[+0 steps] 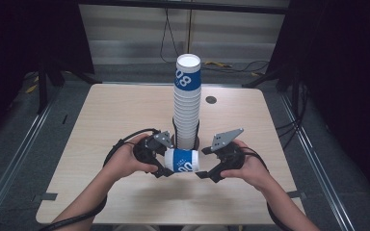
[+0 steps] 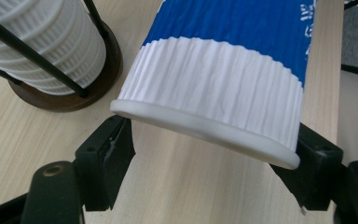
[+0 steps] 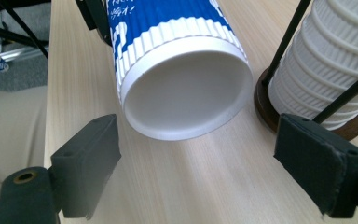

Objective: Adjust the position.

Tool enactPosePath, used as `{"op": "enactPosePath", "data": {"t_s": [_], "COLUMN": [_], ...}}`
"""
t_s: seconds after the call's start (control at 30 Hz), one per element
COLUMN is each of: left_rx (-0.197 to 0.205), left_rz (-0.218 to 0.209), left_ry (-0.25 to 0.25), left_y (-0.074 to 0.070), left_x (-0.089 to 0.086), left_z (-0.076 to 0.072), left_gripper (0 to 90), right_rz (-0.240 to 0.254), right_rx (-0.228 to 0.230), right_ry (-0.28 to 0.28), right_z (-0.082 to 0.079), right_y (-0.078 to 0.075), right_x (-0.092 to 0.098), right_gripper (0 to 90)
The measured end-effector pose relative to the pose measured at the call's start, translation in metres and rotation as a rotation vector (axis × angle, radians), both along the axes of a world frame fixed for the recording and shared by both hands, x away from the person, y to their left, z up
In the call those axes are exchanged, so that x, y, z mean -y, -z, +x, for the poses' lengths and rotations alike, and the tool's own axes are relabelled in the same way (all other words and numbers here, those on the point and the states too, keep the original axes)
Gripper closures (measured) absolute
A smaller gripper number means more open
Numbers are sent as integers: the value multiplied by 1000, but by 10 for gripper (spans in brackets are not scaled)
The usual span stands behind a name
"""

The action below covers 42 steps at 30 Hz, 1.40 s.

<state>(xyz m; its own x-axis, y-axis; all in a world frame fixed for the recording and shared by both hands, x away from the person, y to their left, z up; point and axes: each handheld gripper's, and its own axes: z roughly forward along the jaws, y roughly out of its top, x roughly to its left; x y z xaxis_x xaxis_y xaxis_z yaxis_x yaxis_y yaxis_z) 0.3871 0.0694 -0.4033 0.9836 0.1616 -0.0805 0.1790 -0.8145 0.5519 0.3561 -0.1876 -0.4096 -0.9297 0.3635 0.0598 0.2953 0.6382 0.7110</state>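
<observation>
The paper cup (image 1: 182, 160) lay on its side in the air just above the table, between the 2 grippers. The left gripper (image 1: 160, 166) had its jaws pressed against the cup at one end, one pad on each side of the ribbed white band beside the rolled edge, as the left gripper view showed (image 2: 214, 88). The right gripper (image 1: 203, 174) stood with its jaws spread wide; in the right gripper view the cup's other, round white end (image 3: 186, 88) sat between and a little beyond the 2 pads, touching neither. No earlier look was given, so only that gap can be told.

The cup was corrugated paper, blue through its middle with white print, white and ribbed at both ends. The pads were black with a worn, rough facing.

Just behind the cup rose a tall stack of cups (image 1: 187, 103), nested inside thin black rods on a round dark base (image 3: 265, 112). The table (image 1: 101, 125) was pale wood-grain with rounded corners and a small dark round spot (image 1: 211, 100) near its far edge. Beyond it lay grey floor, cables and dark curtains.
</observation>
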Motion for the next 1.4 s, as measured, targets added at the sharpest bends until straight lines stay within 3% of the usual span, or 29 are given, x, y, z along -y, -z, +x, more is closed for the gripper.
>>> {"op": "enactPosePath", "data": {"t_s": [0.13,0.3,0.33,0.5,0.6,1.4], "left_rx": [0,-8,6,-7,-4,-21], "left_rz": [51,74,85,109,128,203], "left_ry": [17,3,17,11,33,63], "left_y": [1,0,-1,-2,-5,-8], "left_x": [2,5,6,9,11,28], "left_z": [0,-1,0,-2,-1,-3], "left_gripper": [250,250,250,249,249,247], "right_rz": [-32,-74,-82,-130,-144,-190], "right_rx": [4,9,9,17,18,-8], "right_ry": [-7,-26,-33,-62,-74,-114], "right_z": [0,-1,-1,-2,-2,-1], "right_y": [0,0,0,0,0,7], "right_x": [-1,-4,-5,-9,-12,-20], "right_gripper": [135,134,135,135,135,155]}}
